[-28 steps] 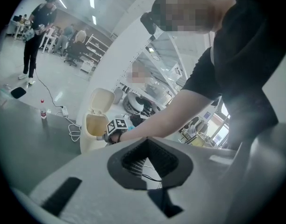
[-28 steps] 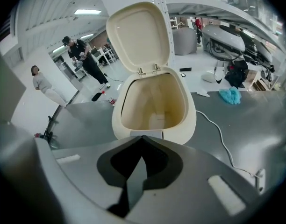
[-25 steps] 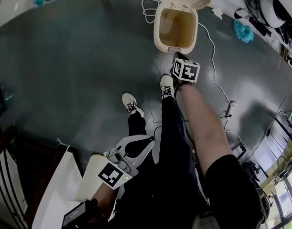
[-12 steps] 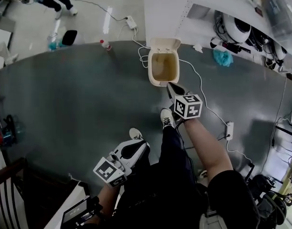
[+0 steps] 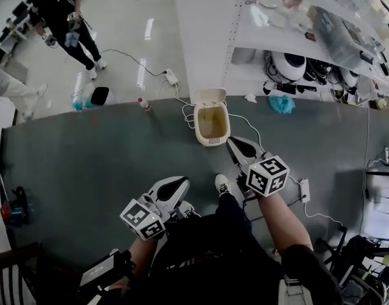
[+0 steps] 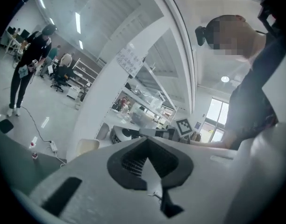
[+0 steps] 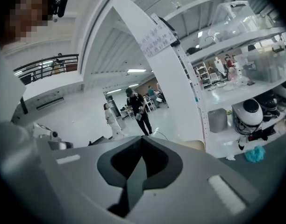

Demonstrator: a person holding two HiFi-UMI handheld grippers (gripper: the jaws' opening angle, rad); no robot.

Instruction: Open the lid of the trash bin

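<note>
The cream trash bin [image 5: 211,123] stands on the dark floor mat at the foot of a white pillar. Its lid [image 5: 209,96] is tipped up and back, and the inside shows empty. My right gripper [image 5: 232,143] is raised a little to the bin's right and short of it, jaws shut on nothing. My left gripper [image 5: 182,182] hovers farther back on the left, also shut and empty. In the left gripper view the closed jaws [image 6: 146,140] point over the bin's lid [image 6: 88,146]. The right gripper view [image 7: 142,139] shows only a cream edge [image 7: 195,144] of the bin.
A white pillar [image 5: 204,37] and shelves with equipment [image 5: 290,65] rise behind the bin. White cables and a power strip [image 5: 304,190] trail on the mat at the right. A teal cloth [image 5: 282,103], a small bottle [image 5: 143,104] and a standing person [image 5: 62,19] are beyond.
The view has pulled up and back, so the bin looks smaller and farther away. Both grippers have lifted; the right one has drawn away from the bin's front rim.
</note>
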